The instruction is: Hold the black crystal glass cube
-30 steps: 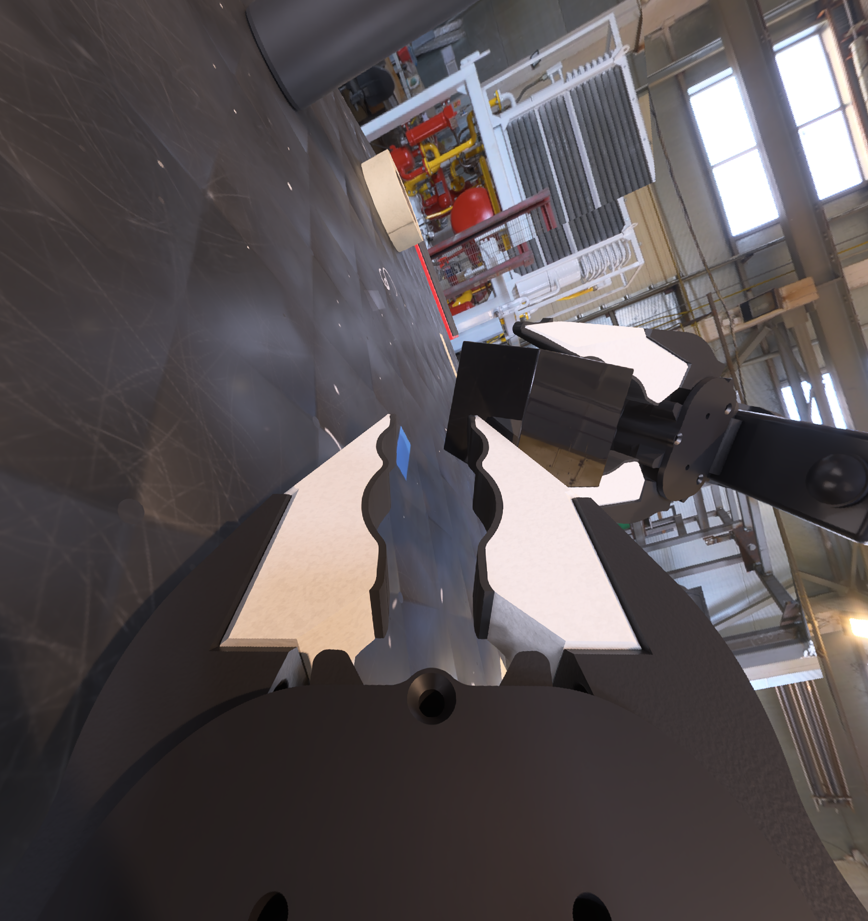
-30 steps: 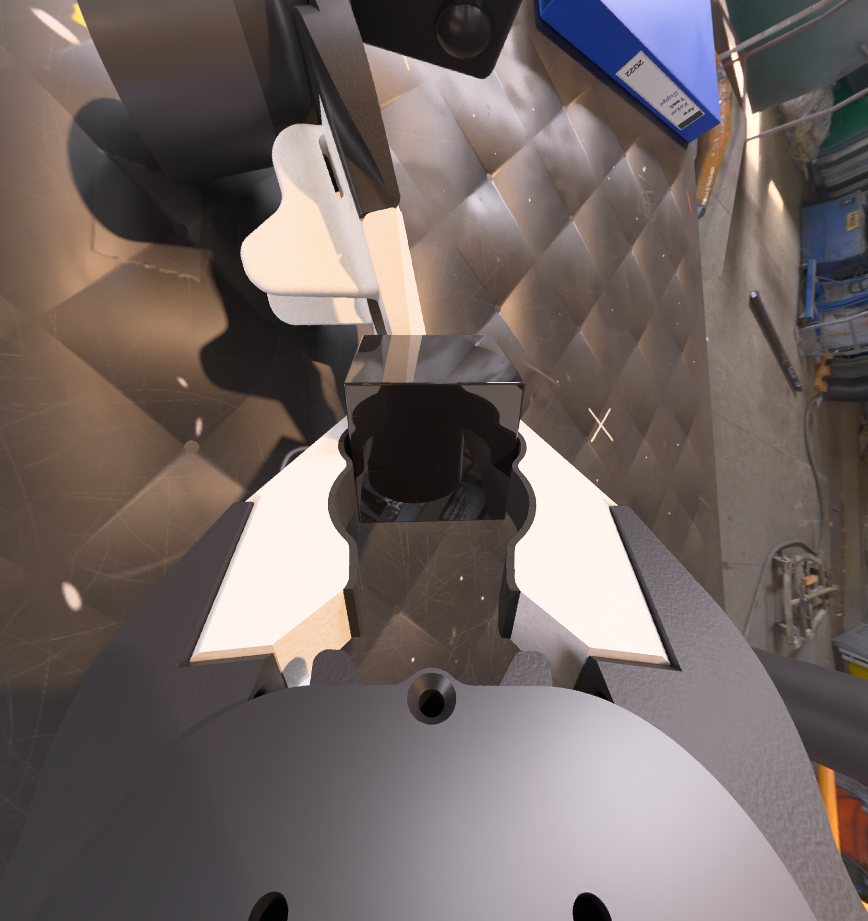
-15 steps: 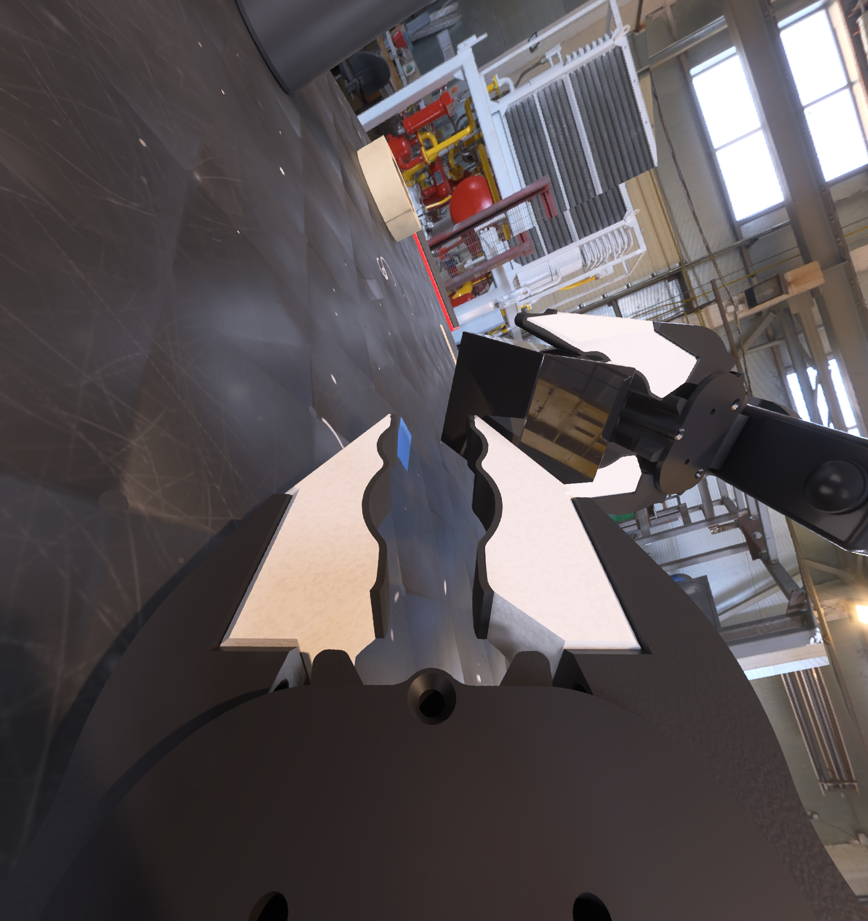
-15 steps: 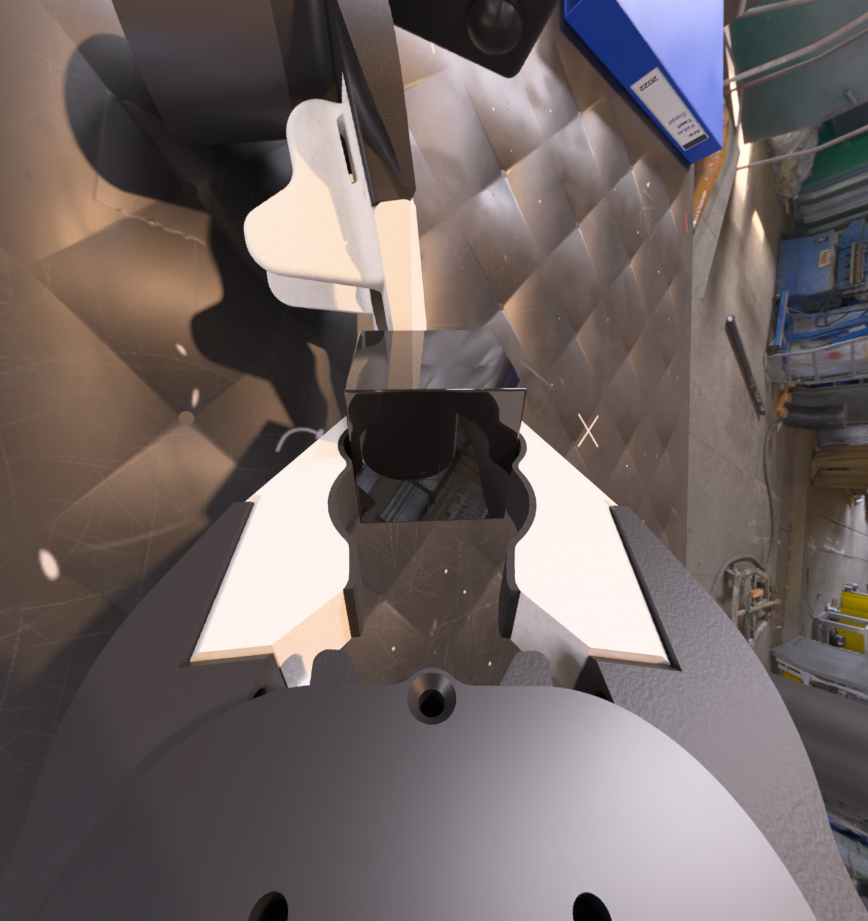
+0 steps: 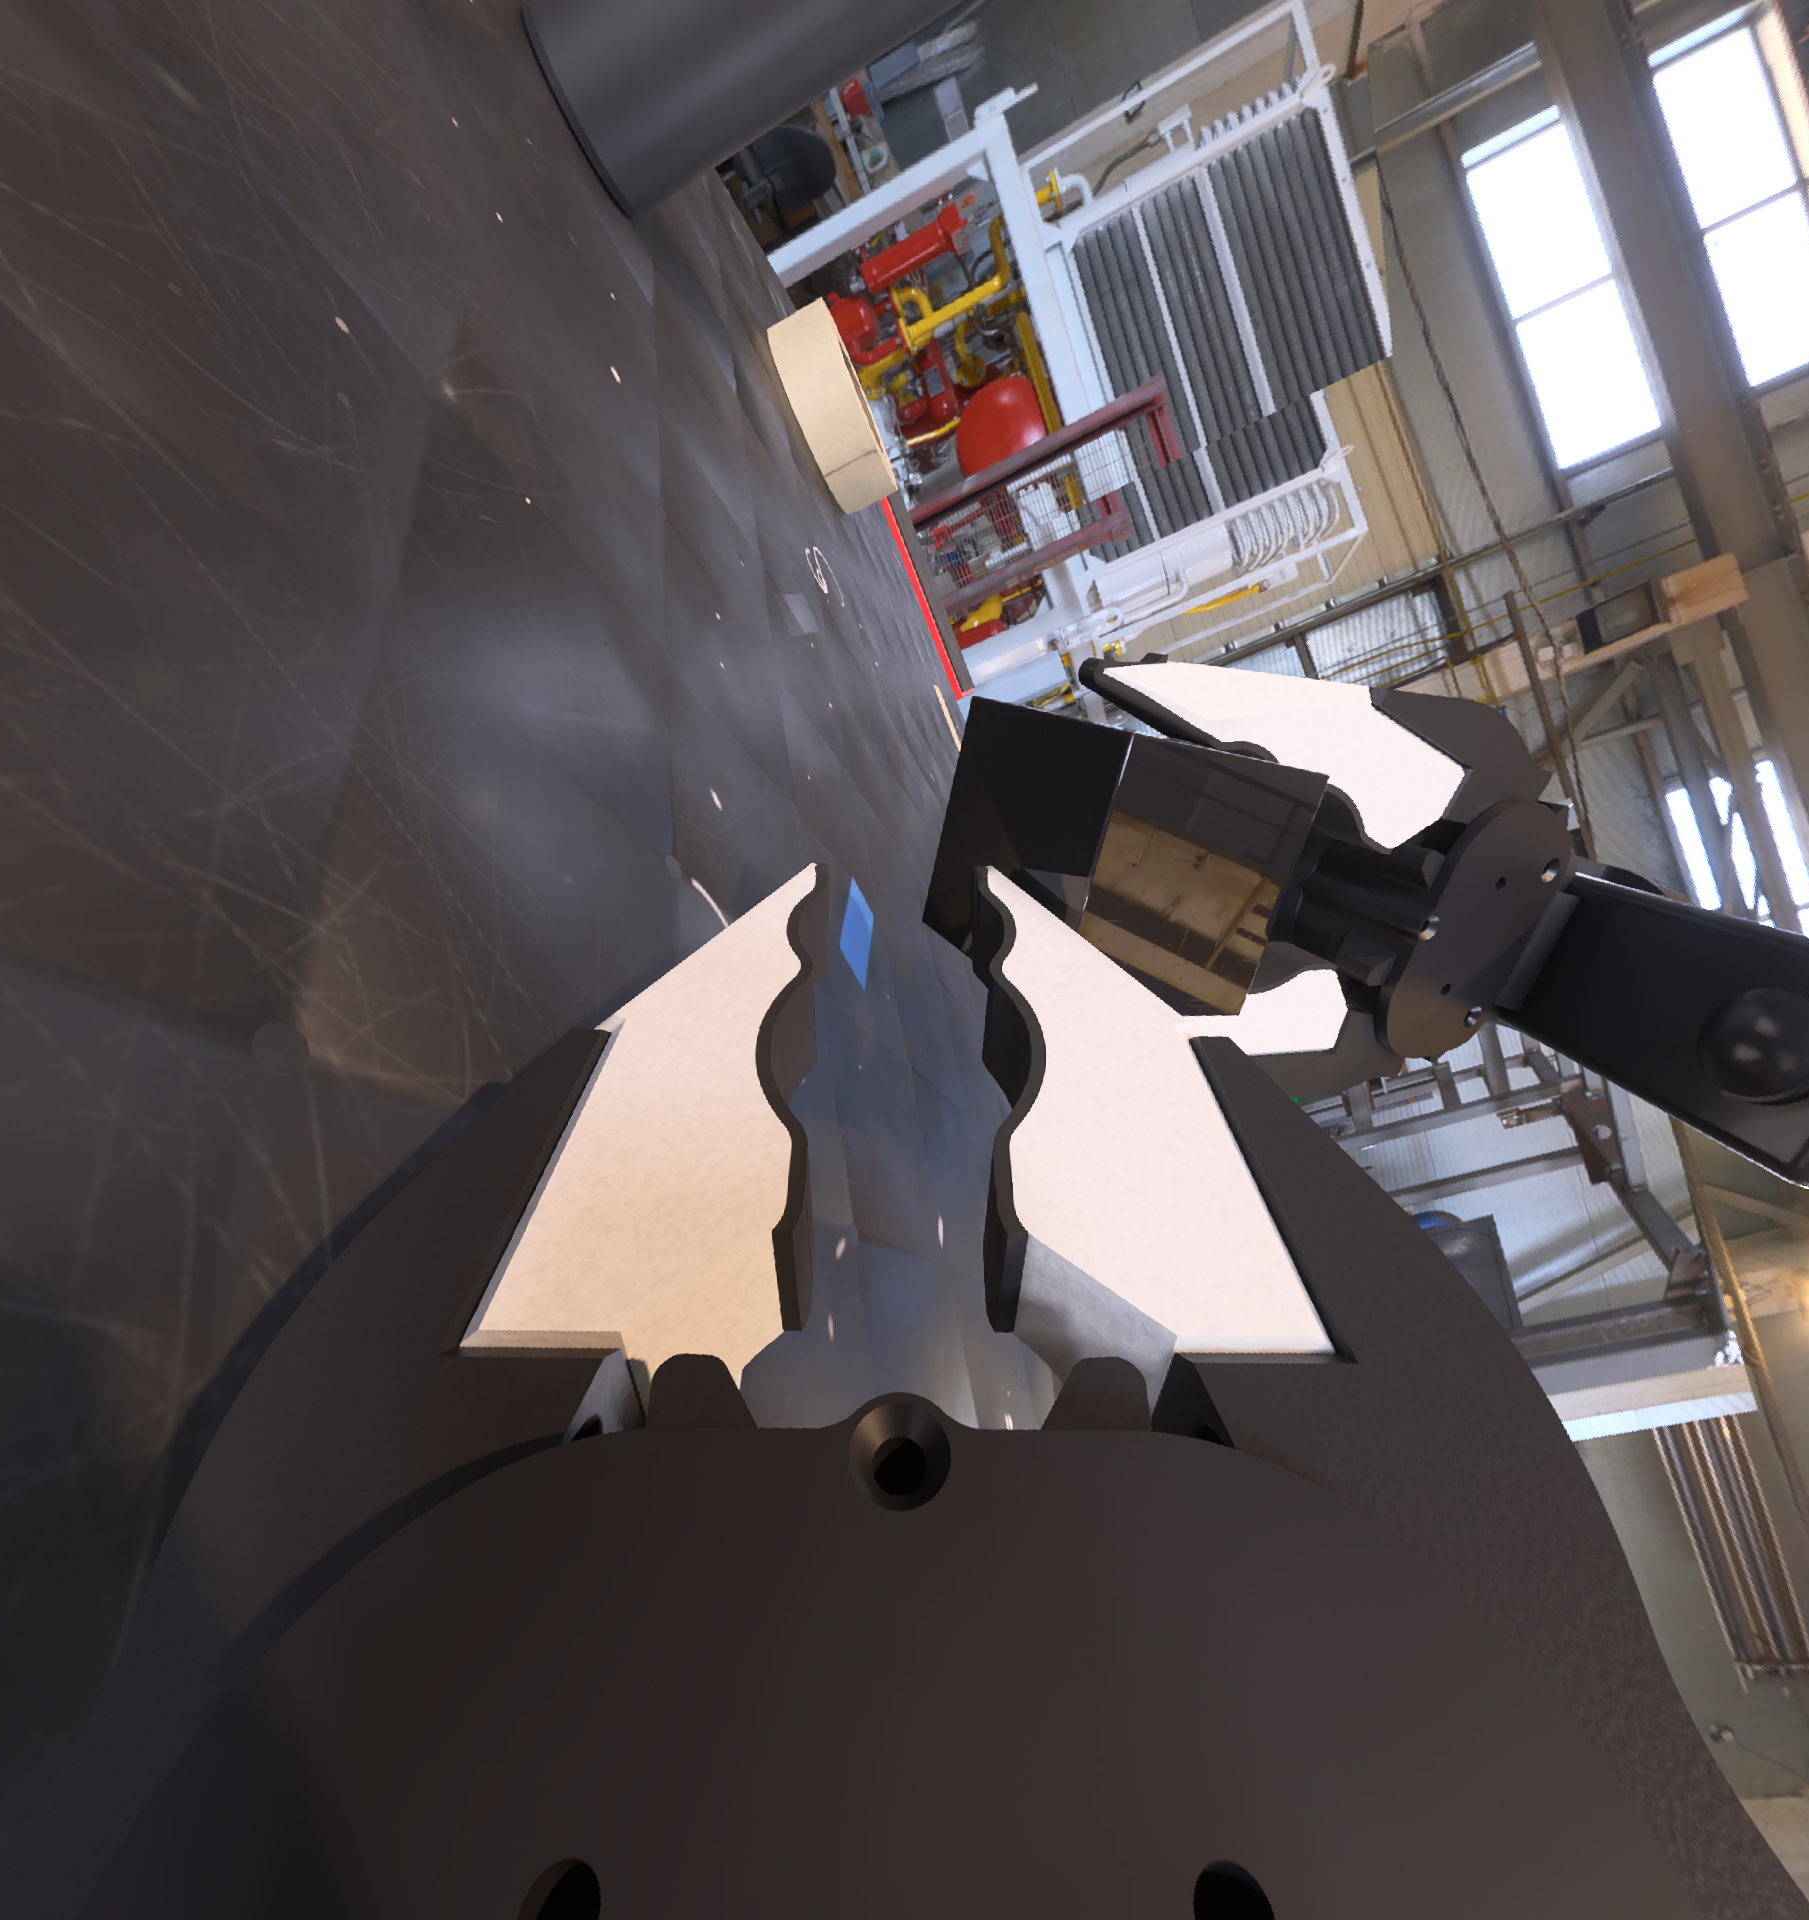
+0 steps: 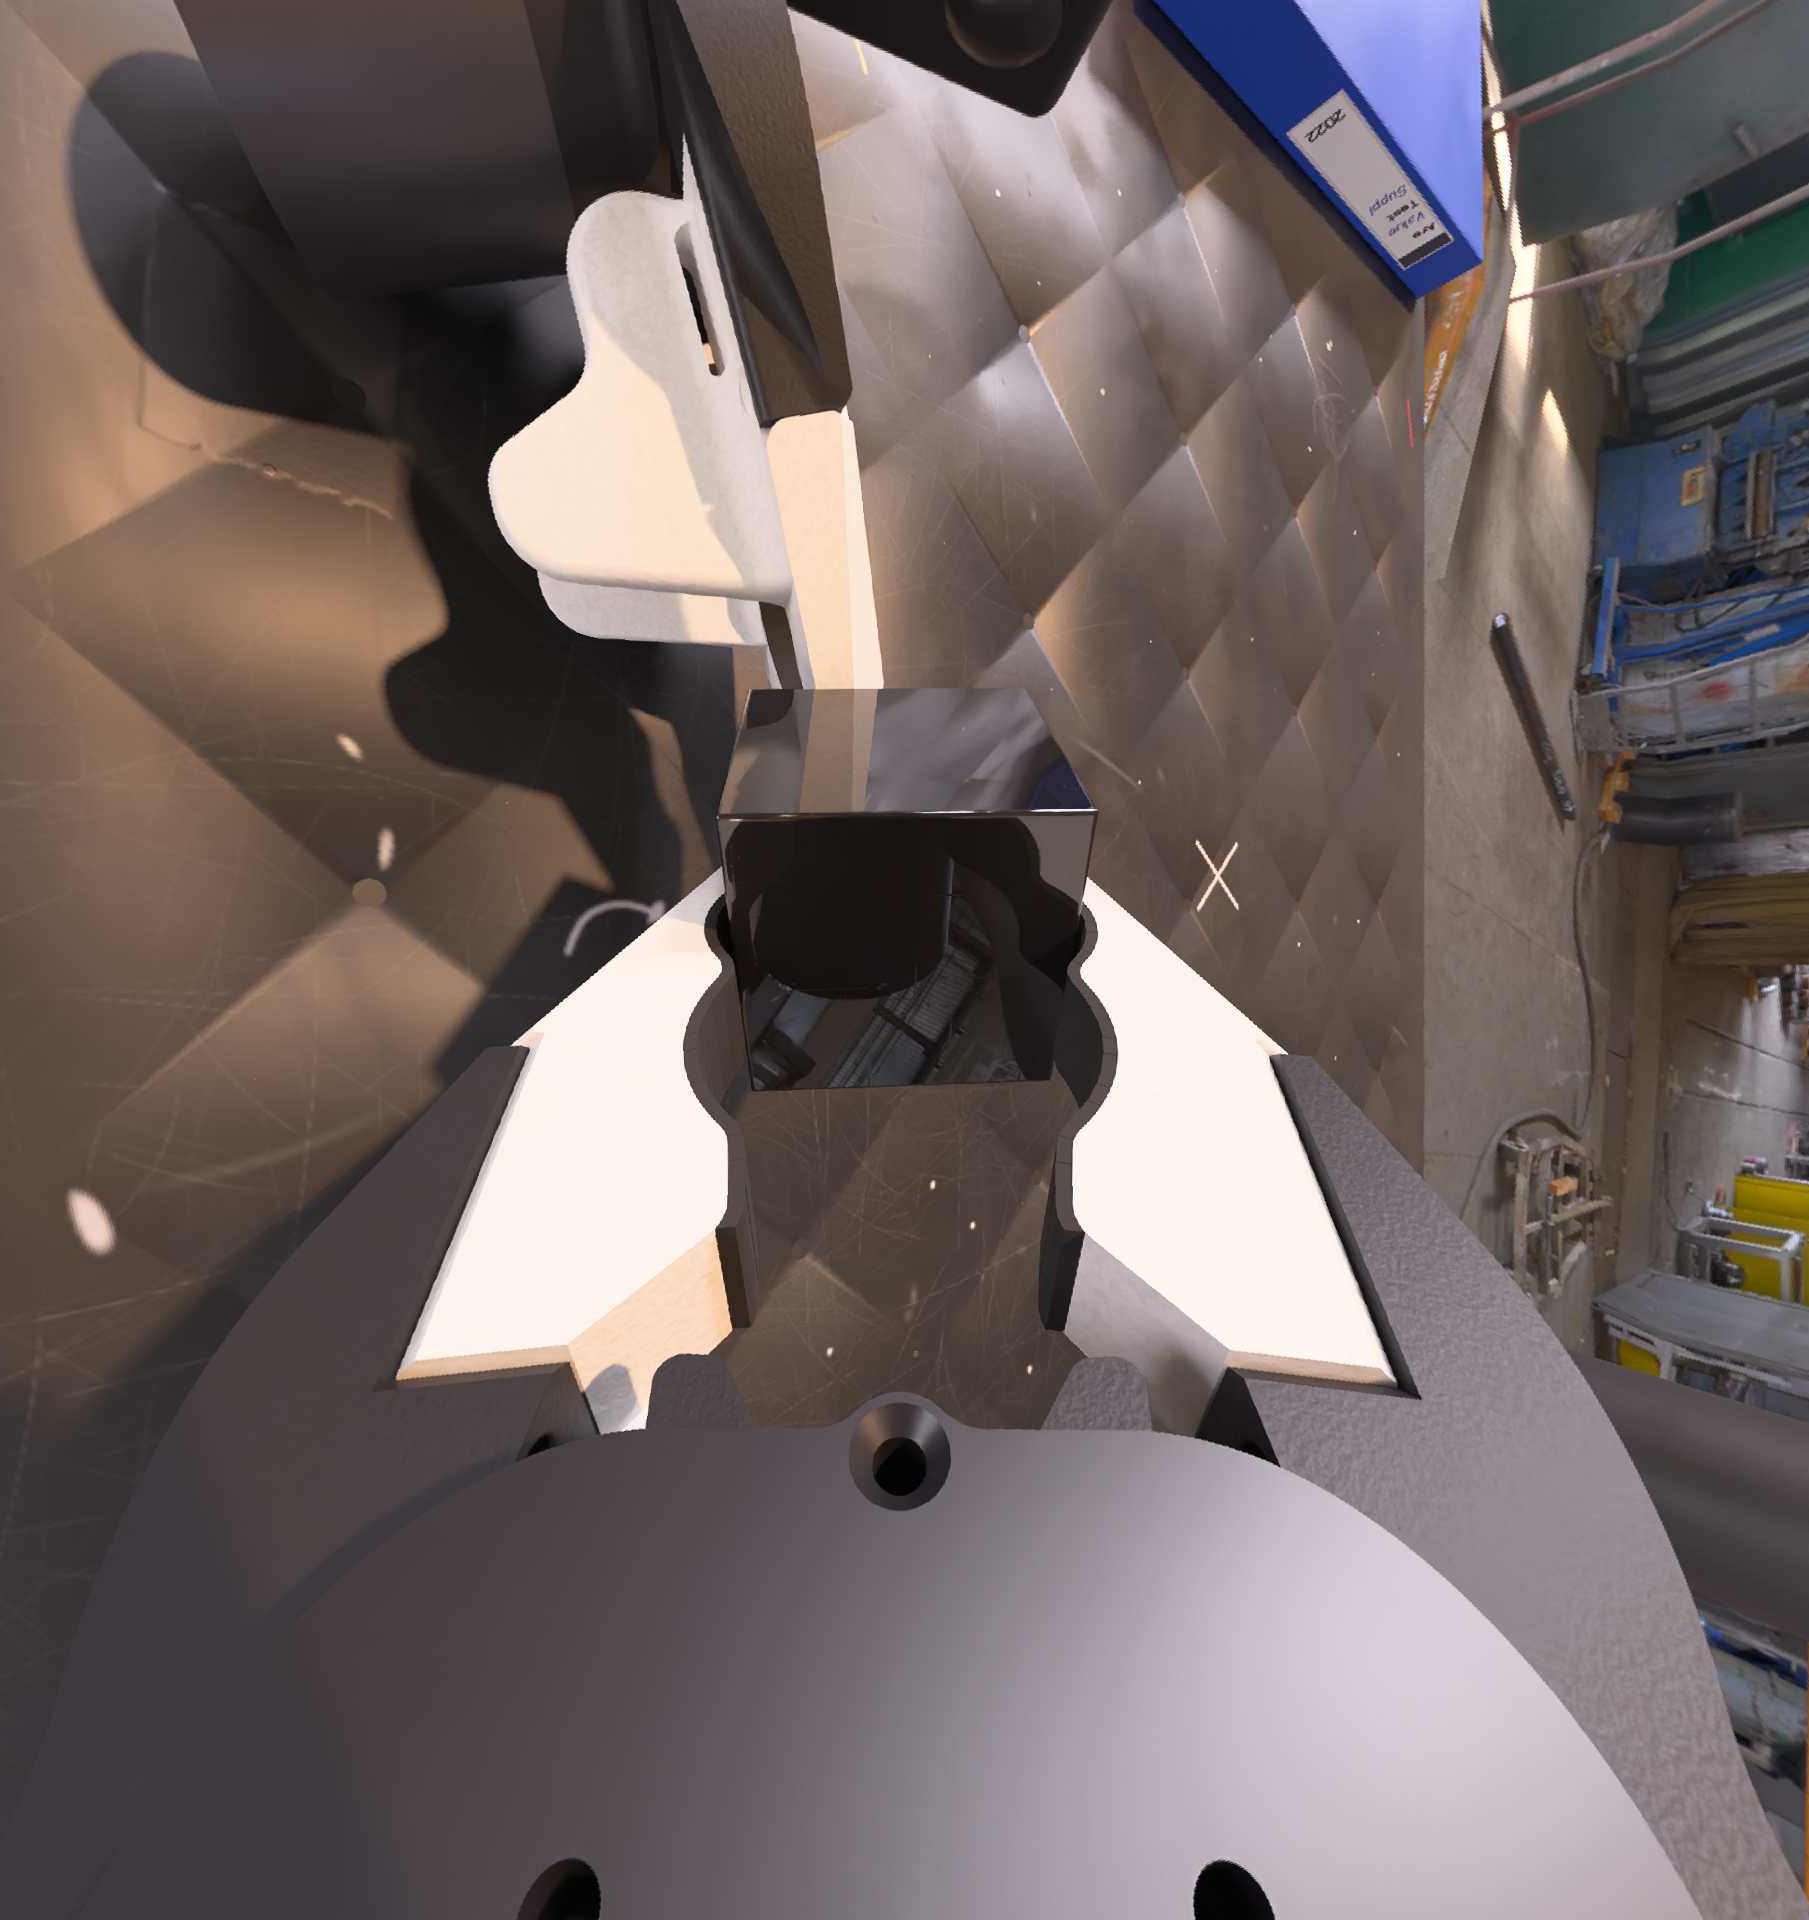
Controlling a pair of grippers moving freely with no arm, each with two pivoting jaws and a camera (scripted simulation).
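Observation:
The black crystal glass cube is glossy and mirror-like. My right gripper is shut on it, with a finger pressed on each side, and holds it off the metal table. In the left wrist view the cube shows in the right gripper, just right of and beyond my left fingertips. My left gripper has a narrow gap between its fingers and holds nothing. It lies close along the table. The left gripper also shows in the right wrist view, just beyond the cube.
A beige round disc and a grey cylinder stand farther along the table. A blue binder lies at the table's far edge. A white X mark is on the table right of the cube.
The right gripper with the cube has drifted slightly and tilted, staying shut on it. My left gripper keeps the same narrow gap and has barely moved.

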